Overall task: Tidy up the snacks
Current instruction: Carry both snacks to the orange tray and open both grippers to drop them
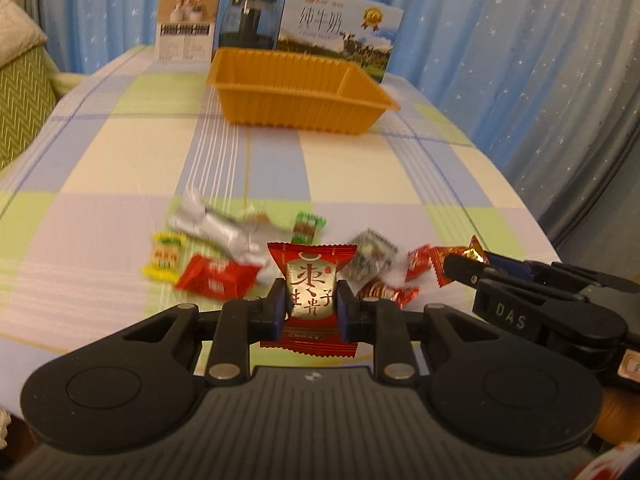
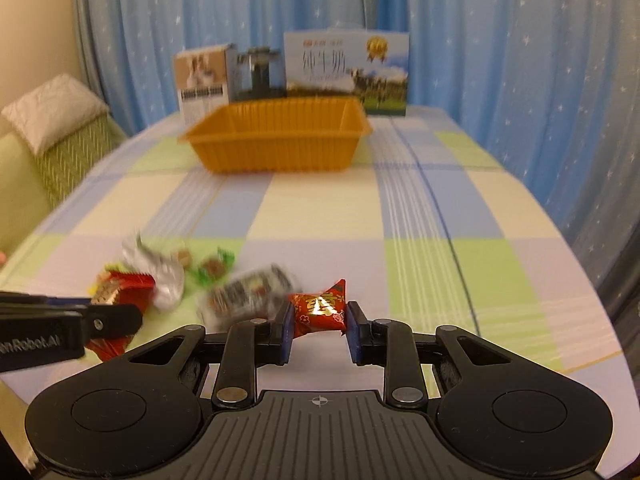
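Note:
My left gripper (image 1: 311,305) is shut on a red snack packet (image 1: 311,276) with a gold label, held upright just above the table. The right gripper (image 2: 320,322) is shut on a small red wrapped candy (image 2: 319,306), its pads pressing on the wrapper's two ends. Between and behind the two grippers lies a loose pile of snacks: a silver wrapper (image 1: 216,228), a yellow packet (image 1: 164,256), a red packet (image 1: 216,280) and a green candy (image 1: 307,227). An orange ribbed basket (image 1: 288,108) (image 2: 276,152) stands farther back on the checked tablecloth, and its inside floor is hidden.
Behind the basket stand a blue milk carton box (image 1: 340,28), a white-and-brown box (image 1: 186,20) and a dark jar (image 1: 248,20). A green sofa with a pale cushion (image 2: 52,112) is at the left. Blue starred curtains hang behind and to the right.

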### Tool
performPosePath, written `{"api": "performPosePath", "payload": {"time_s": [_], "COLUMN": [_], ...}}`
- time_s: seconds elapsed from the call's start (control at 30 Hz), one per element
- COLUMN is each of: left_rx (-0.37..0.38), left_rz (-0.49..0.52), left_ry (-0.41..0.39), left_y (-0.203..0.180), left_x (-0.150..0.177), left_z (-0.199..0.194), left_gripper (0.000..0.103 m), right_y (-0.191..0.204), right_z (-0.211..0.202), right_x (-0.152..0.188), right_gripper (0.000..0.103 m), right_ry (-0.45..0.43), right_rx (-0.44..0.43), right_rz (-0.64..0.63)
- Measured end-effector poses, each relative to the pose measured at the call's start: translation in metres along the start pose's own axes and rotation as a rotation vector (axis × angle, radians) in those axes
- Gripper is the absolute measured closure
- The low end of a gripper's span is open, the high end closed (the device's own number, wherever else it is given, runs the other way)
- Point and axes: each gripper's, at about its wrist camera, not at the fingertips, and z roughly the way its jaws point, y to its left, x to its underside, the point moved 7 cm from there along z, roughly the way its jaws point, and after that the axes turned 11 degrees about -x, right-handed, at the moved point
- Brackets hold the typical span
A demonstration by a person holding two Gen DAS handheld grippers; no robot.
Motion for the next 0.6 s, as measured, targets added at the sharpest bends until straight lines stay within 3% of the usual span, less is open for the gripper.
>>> {"api": "performPosePath", "payload": {"time_s": [0.3, 0.6], "left_rx": [0.002, -0.003], "left_rz": [0.04, 0.034], "left_ry": [-0.094, -0.163], "left_y": [0.006, 0.02], "left_x": [-0.063, -0.144], "left_z": [0.006, 0.053], "left_gripper": [0.08, 0.08], "right_y": [0.011, -0.006], "right_z": [0.015, 0.065], "right_x": [-0.067, -0.138], "right_gripper": [0.076, 0.076], "right_ry": [-0.093, -0.15], "right_rx": [-0.03, -0.041], "right_rz": [-0.025, 0.027]}}
